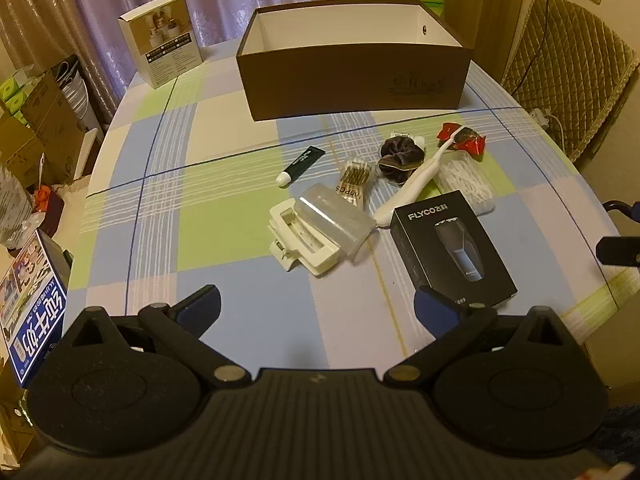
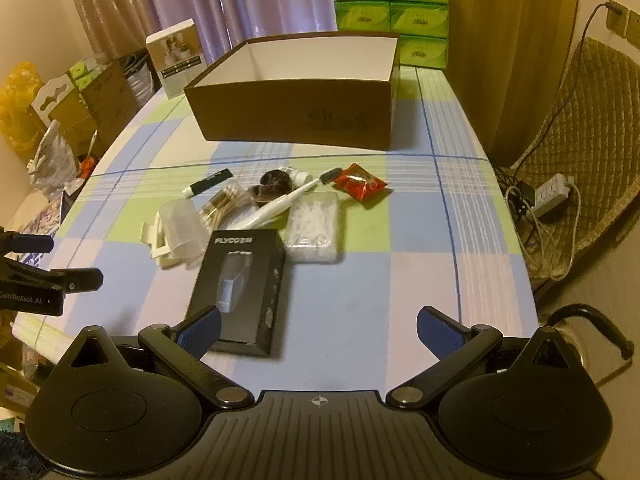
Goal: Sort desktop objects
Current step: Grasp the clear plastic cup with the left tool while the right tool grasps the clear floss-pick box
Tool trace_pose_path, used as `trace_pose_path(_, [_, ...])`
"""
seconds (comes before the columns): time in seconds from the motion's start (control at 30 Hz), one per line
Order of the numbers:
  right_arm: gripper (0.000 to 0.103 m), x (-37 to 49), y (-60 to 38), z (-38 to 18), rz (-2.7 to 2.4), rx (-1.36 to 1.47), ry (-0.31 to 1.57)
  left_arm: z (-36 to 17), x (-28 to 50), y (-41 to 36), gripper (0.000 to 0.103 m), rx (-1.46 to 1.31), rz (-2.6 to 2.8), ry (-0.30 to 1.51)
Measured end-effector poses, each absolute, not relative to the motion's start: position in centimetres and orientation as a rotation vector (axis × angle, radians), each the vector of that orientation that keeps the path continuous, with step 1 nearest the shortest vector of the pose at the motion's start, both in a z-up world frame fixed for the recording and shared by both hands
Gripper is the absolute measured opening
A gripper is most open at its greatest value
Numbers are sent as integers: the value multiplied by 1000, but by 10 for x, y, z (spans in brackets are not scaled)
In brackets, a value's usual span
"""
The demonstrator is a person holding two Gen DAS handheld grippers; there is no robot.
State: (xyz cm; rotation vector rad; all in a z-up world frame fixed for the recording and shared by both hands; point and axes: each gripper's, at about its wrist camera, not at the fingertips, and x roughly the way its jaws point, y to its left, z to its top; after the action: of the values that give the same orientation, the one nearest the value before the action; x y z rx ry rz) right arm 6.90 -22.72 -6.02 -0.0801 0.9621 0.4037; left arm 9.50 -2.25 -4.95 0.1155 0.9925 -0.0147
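An open brown box point(image 1: 352, 76) point(image 2: 296, 116) with a white inside stands at the back of the checked table. In front of it lies a pile: a black shaver box point(image 1: 452, 248) point(image 2: 240, 284), a white toothbrush point(image 1: 420, 176) point(image 2: 288, 200), a clear box of floss picks point(image 1: 468, 184) point(image 2: 312, 224), a cream clip point(image 1: 304, 244), a clear case point(image 1: 336, 220) point(image 2: 184, 228), a dark tube point(image 1: 300, 166) point(image 2: 208, 184), cotton swabs point(image 1: 354, 184), a dark scrunchie point(image 1: 400, 160) and a red packet point(image 1: 464, 138) point(image 2: 360, 182). My left gripper point(image 1: 318, 308) and right gripper point(image 2: 318, 330) both hang open near the front edge, holding nothing.
A white product carton point(image 1: 164, 40) stands at the back left. Green tissue packs point(image 2: 392, 12) are stacked behind the brown box. Cardboard boxes and bags crowd the floor at the left. A padded chair point(image 2: 580, 128) and a power strip point(image 2: 554, 194) are at the right.
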Motion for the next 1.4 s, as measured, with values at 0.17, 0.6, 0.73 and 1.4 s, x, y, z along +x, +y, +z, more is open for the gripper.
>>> trace_pose_path(0.17, [101, 82, -237, -67, 421, -91, 969, -59, 102, -28, 99, 122, -15, 997])
trace_pose_path(0.6, [101, 104, -251, -83, 447, -101, 994, -78, 115, -34, 97, 172, -66, 991])
trace_pose_path(0.73, [101, 109, -249, -87, 448, -95, 992, -81, 122, -33, 97, 207, -98, 985])
trace_pose_path(1.4, [101, 151, -230, -119, 304, 6, 1059, -118, 198, -28, 96, 414, -365, 1004])
